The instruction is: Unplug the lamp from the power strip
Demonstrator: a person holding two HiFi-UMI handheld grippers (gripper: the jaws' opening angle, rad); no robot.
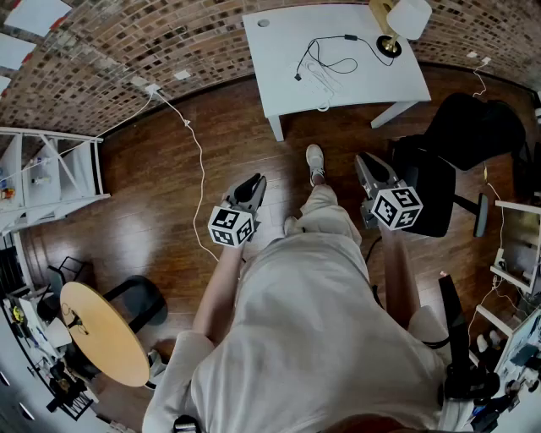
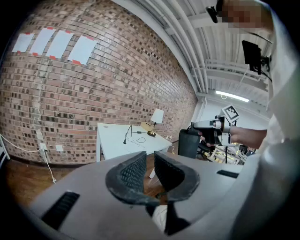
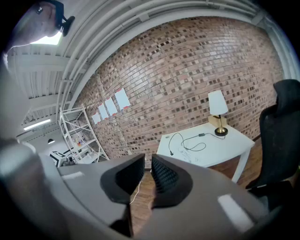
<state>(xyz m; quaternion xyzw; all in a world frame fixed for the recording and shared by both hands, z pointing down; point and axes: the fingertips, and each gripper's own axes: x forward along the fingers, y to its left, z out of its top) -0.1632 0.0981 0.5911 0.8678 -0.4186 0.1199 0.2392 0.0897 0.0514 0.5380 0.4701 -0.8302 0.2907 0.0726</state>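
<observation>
Far table (image 1: 372, 80), lamp (image 1: 407, 17) beyond right tool (image 1: 367, 162)

In the head view the lamp (image 1: 397, 21) at one o'clock is cut off by the top edge. On the white table (image 1: 279, 51) a pale shape (image 1: 324, 89) beside the black cord (image 1: 338, 41) blends into the tabletop. It is too small to tell whether it is the power strip, or whether the cord joins it. The person's torso (image 1: 313, 338) hides the floor toward six o'clock. The shelf (image 1: 51, 169) at nine o'clock runs off the left edge.
</observation>
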